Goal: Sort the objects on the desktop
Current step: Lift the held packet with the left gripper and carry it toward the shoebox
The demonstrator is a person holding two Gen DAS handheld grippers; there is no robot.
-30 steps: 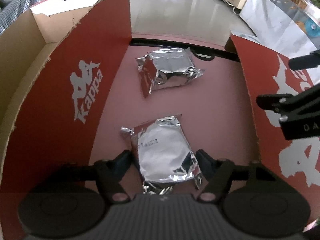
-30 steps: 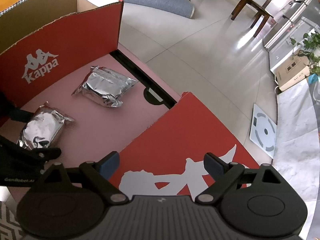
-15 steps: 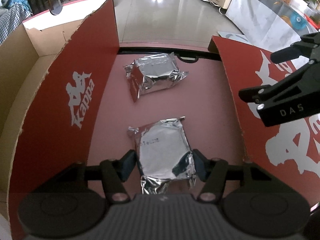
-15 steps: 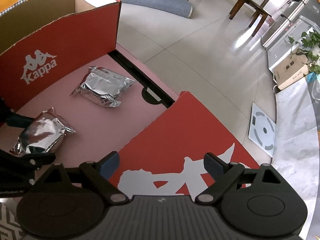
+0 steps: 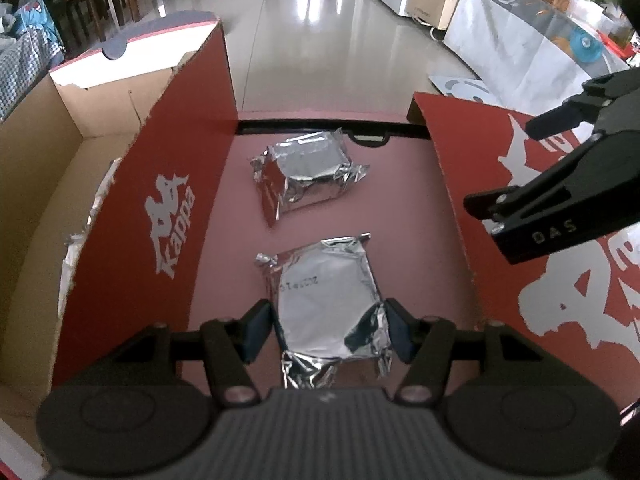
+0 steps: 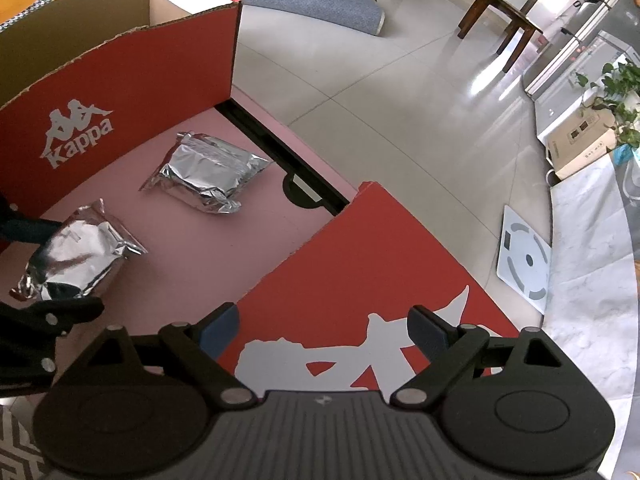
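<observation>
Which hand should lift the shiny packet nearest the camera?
Left: the left hand-held gripper is shut on the near crinkled silver foil packet. The right hand-held gripper is open over the red cardboard flap.

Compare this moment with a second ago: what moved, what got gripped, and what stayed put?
The left tongs closed their jaws onto the near foil packet, which now sits pinched between the pads. The right tongs stayed open over the red box flap, holding nothing. The far foil packet has not moved on the pink surface.
</observation>
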